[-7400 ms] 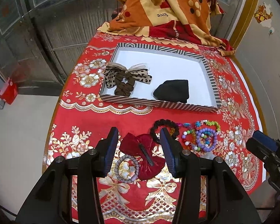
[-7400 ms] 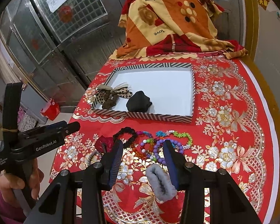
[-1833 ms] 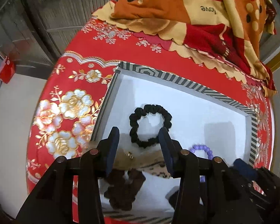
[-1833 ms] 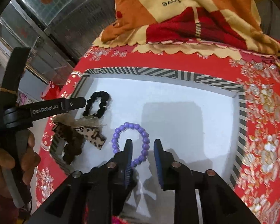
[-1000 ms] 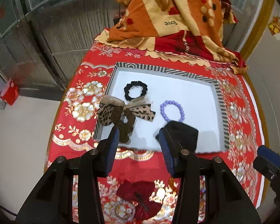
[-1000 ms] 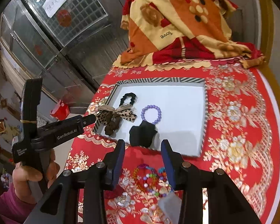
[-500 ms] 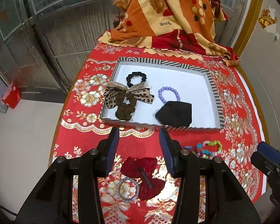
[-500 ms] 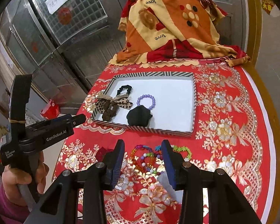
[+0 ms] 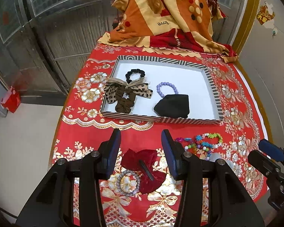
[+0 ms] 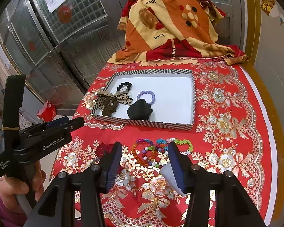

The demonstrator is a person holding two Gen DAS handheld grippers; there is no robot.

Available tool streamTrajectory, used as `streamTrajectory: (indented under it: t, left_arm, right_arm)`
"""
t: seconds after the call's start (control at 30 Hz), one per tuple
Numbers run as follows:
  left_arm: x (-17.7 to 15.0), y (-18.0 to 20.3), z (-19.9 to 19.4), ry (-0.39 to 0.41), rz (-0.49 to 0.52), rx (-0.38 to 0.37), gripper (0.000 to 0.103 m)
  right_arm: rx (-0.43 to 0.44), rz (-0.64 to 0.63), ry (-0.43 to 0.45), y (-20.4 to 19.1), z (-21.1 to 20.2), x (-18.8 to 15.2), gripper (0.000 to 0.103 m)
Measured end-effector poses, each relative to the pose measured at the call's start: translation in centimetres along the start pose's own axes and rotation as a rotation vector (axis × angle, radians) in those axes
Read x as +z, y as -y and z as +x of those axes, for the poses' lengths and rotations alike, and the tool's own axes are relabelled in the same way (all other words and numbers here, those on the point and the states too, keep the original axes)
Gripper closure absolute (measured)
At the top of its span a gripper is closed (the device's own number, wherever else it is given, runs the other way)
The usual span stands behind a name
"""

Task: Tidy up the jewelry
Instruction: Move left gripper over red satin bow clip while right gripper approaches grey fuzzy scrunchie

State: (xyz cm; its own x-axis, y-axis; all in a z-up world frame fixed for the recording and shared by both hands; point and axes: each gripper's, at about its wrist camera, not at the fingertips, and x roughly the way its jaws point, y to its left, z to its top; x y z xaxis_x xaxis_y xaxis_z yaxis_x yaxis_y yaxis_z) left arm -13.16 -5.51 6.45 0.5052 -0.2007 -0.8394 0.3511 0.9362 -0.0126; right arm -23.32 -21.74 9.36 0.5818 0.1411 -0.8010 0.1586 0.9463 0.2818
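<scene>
A striped-rim white tray (image 9: 161, 120) (image 10: 193, 94) holds a black scrunchie (image 9: 134, 73), a leopard bow with a brown scrunchie (image 9: 126, 94), a purple bead bracelet (image 9: 167, 87) and a black cloth piece (image 9: 172, 106). On the red cloth in front lie a dark red velvet bow clip (image 9: 143, 167), a grey bead bracelet (image 9: 127, 182), several coloured bead bracelets (image 10: 153, 150) and a pale grey scrunchie (image 10: 169, 176). My left gripper (image 9: 141, 151) is open and empty above the red bow. My right gripper (image 10: 144, 161) is open and empty over the coloured bracelets.
A folded orange and red blanket (image 9: 170, 19) lies at the table's far end. Metal doors (image 9: 56, 28) stand to the left, a wall to the right. The table edge runs close on the left, with a red box (image 9: 10, 99) on the floor below.
Both grippers have drawn back from the tray towards the table's near side and lowered. The black scrunchie and purple bracelet now lie in the tray. Both grippers are open.
</scene>
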Motion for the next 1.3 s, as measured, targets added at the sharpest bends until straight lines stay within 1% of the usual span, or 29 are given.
streamTrajectory:
  t: [0.67, 0.8, 0.9, 1.23, 1.3]
  left_arm:
    - [-0.2, 0.8, 0.7, -0.026, 0.013, 0.001, 0.060]
    - [-0.2, 1.1, 0.9, -0.030, 0.019, 0.001, 0.060]
    - [-0.3, 1.3, 1.1, -0.036, 0.025, 0.002, 0.060]
    - [-0.7, 1.8, 1.8, -0.068, 0.037, -0.009, 0.060]
    - [-0.8, 1.6, 2.0, -0.081, 0.032, -0.029, 0.059]
  right_arm:
    - [-0.008, 0.001, -0.033, 0.6, 0.8, -0.1, 0.052]
    - [-0.009, 0.005, -0.034, 0.8, 0.8, -0.1, 0.051]
    - [-0.011, 0.008, -0.036, 1.0, 0.8, -0.1, 0.048]
    - [-0.007, 0.018, -0.062, 1.8, 1.5, -0.6, 0.046]
    - [-0.006, 0.021, -0.065, 2.0, 1.5, -0.7, 0.046]
